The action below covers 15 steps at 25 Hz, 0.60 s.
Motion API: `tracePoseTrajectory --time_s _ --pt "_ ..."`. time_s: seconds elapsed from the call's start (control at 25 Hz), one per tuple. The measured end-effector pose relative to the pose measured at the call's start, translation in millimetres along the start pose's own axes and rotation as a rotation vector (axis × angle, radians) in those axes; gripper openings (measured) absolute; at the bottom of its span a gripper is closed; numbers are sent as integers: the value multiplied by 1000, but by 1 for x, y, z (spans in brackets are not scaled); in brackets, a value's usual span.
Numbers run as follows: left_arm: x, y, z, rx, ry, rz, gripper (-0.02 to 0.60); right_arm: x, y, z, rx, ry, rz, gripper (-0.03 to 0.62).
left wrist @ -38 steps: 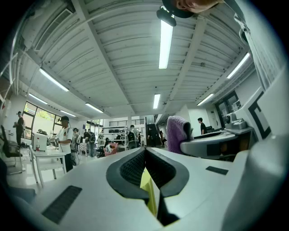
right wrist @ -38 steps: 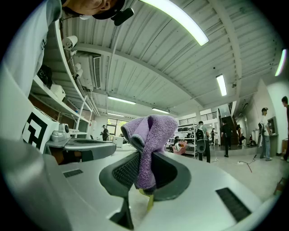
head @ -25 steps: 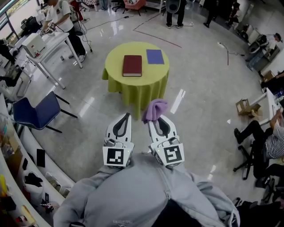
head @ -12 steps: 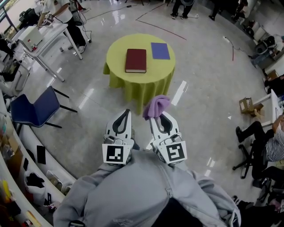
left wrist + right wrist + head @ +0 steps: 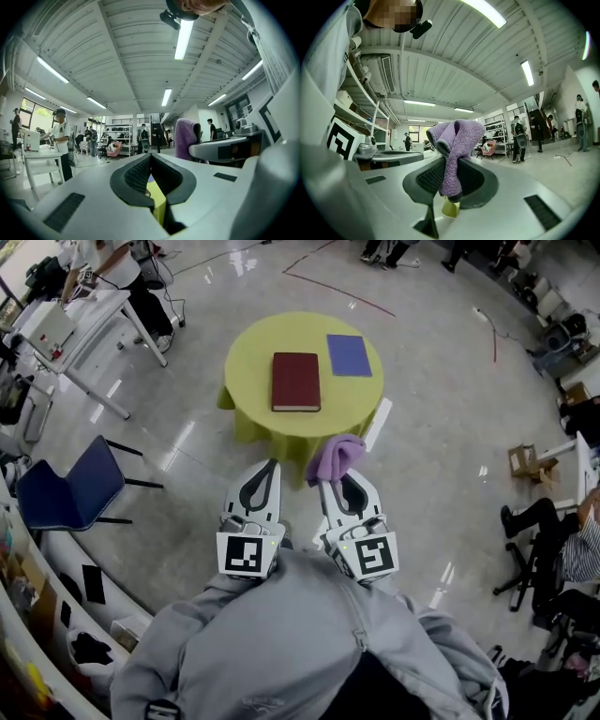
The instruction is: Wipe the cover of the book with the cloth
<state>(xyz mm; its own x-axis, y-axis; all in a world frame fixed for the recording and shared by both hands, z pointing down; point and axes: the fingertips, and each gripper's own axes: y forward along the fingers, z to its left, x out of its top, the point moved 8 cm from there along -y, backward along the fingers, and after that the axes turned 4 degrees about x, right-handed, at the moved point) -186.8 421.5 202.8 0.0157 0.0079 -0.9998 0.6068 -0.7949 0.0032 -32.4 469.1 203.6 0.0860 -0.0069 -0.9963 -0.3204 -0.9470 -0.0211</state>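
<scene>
book (image 5: 295, 382): dark red, shut, flat near the middle of the round yellow table (image 5: 251, 348), well apart from both grippers.
cloth (image 5: 336, 456): purple, bunched, pinched in the right gripper (image 5: 337, 486), a tuft standing above the tips.
left gripper (image 5: 270, 467): jaws together, nothing between them, beside the right one.
bearing: the book lies ahead of the cloth and a little to its left (nearly on the line between the two grippers).
long axis: runs away from the person, so forward-and-back strokes would likely follow it.
nearer hand: about equal; the right one carries the cloth, so the reach is probably its job.
blue sheet (image 5: 349, 354): right of the book, not touching.
</scene>
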Motion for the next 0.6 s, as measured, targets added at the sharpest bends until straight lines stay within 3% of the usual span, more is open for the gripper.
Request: tracePoseTrajectory --time_s 0.24,0.6 --pt "-4 43 36 -55 -19 -16 18 -6 46 -12 -63 7 4 84" --pt "-20 57 63 -86 -64 -5 18 -13 68 -10 -106 -7 21 84"
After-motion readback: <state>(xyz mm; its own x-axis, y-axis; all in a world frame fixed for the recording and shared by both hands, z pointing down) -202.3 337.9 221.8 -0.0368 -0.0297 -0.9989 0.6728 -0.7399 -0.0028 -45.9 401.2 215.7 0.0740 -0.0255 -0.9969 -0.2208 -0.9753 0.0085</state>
